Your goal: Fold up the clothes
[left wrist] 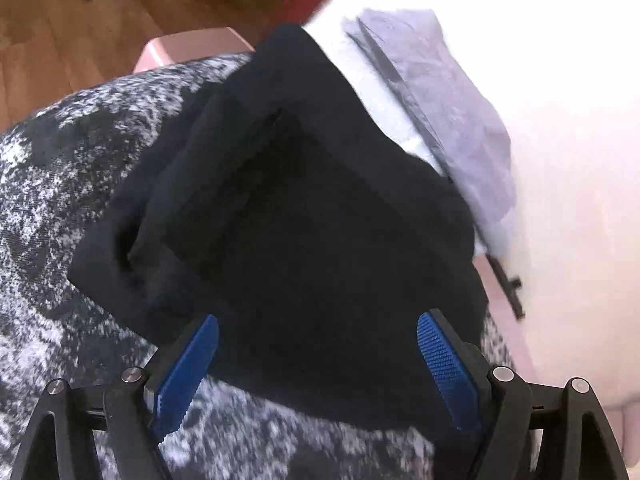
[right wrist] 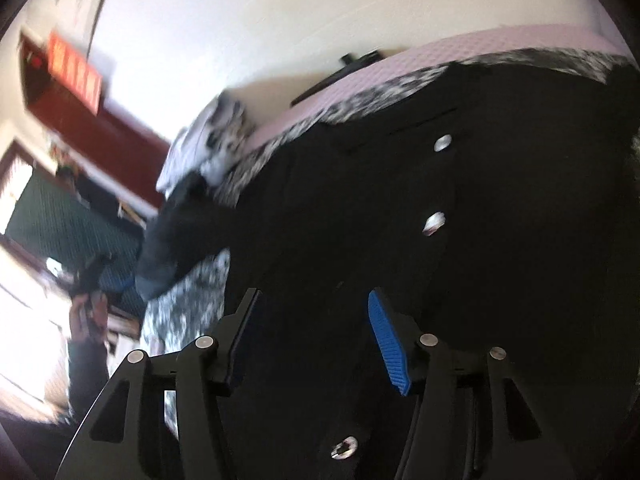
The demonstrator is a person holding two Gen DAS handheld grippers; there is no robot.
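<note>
Two grippers hang over one black garment (left wrist: 304, 216) spread on a speckled black-and-white cover (left wrist: 76, 168). The left gripper (left wrist: 318, 372) has its blue pads (left wrist: 444, 364) wide apart, and a folded end of the garment lies between and ahead of them; the pads do not press on the cloth. Beyond that fold, up and to the right of the fingers, a grey garment (left wrist: 452, 96) lies on a white surface. A pink stool (left wrist: 192, 46) stands on the wood floor past the cover's far edge.

The right gripper (right wrist: 316, 336) also has its jaws parted, with nothing clamped. The black garment (right wrist: 500, 208) fills the space between and ahead of its fingers, with silver snaps (right wrist: 442, 143) in a row ahead of the right finger. To the left of this gripper, far off, the left gripper (right wrist: 94, 270) shows small and blurred in a hand.
</note>
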